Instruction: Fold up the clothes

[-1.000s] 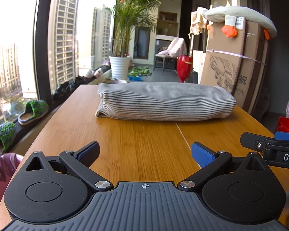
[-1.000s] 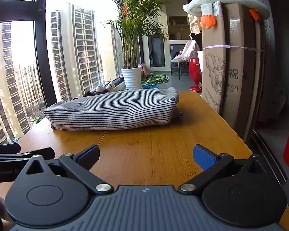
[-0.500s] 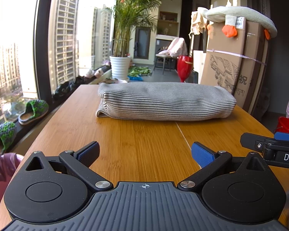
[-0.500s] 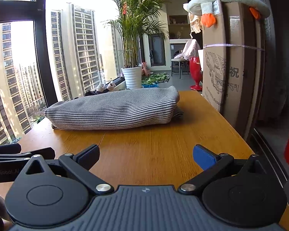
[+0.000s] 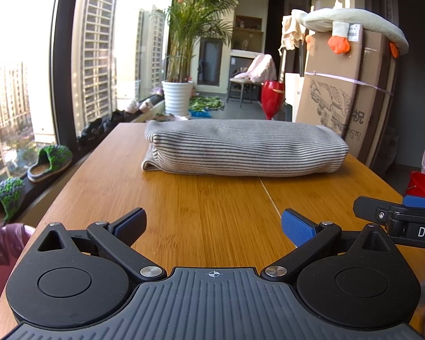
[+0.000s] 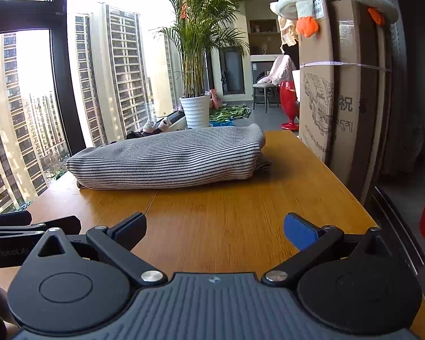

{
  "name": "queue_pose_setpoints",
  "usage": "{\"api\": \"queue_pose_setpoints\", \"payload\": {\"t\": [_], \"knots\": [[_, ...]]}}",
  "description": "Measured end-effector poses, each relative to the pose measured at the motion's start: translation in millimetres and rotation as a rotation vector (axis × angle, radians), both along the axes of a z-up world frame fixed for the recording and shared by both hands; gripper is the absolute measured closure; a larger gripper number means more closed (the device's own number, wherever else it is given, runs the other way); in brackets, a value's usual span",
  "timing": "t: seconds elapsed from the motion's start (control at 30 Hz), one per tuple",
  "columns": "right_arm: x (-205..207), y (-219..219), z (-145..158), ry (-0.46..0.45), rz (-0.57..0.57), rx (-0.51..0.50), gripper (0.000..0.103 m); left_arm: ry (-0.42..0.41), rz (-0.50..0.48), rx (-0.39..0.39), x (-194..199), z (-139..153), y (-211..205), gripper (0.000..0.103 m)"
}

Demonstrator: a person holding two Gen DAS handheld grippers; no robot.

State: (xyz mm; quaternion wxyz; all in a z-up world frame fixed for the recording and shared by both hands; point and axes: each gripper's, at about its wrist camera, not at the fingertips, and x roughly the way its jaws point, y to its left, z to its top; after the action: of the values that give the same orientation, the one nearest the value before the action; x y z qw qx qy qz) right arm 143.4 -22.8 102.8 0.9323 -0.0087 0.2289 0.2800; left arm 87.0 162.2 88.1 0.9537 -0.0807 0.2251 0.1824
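A grey striped garment (image 5: 240,150) lies folded in a thick bundle across the far half of the wooden table (image 5: 212,215); it also shows in the right wrist view (image 6: 167,161). My left gripper (image 5: 212,226) is open and empty, low over the near table, well short of the garment. My right gripper (image 6: 215,228) is open and empty too, beside the left one. Part of the right gripper (image 5: 396,221) shows at the right edge of the left wrist view.
A tall cardboard box (image 6: 340,85) with a plush toy on top stands against the table's right side. A window and a sill with slippers (image 5: 49,163) run along the left. A potted palm (image 5: 178,99) and a red vase (image 5: 272,99) stand beyond the table.
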Motion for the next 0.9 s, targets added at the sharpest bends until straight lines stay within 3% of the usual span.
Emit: {"api": "queue_pose_setpoints", "payload": {"t": [0.17, 0.37, 0.47, 0.67, 0.9], "knots": [[-0.8, -1.0, 0.3, -0.006, -0.005, 0.004, 0.0, -0.021, -0.007, -0.008, -2.6, 0.9, 1.0, 0.0], [0.4, -3.1, -0.3, 0.005, -0.008, 0.015, 0.0, -0.018, 0.024, 0.041, -3.8, 3.4, -2.4, 0.0], [1.1, -3.9, -0.4, 0.009, -0.005, 0.019, 0.0, -0.032, 0.004, 0.018, -7.2, 5.1, 0.3, 0.0], [6.8, -2.9, 0.8, 0.026, 0.069, 0.03, 0.0, -0.042, -0.027, -0.113, -3.1, 4.1, 18.0, 0.0], [25.9, 32.1, 27.2, -0.095, 0.216, -0.111, 0.0, -0.093, -0.047, -0.118, -4.7, 3.8, 21.9, 0.0]]}}
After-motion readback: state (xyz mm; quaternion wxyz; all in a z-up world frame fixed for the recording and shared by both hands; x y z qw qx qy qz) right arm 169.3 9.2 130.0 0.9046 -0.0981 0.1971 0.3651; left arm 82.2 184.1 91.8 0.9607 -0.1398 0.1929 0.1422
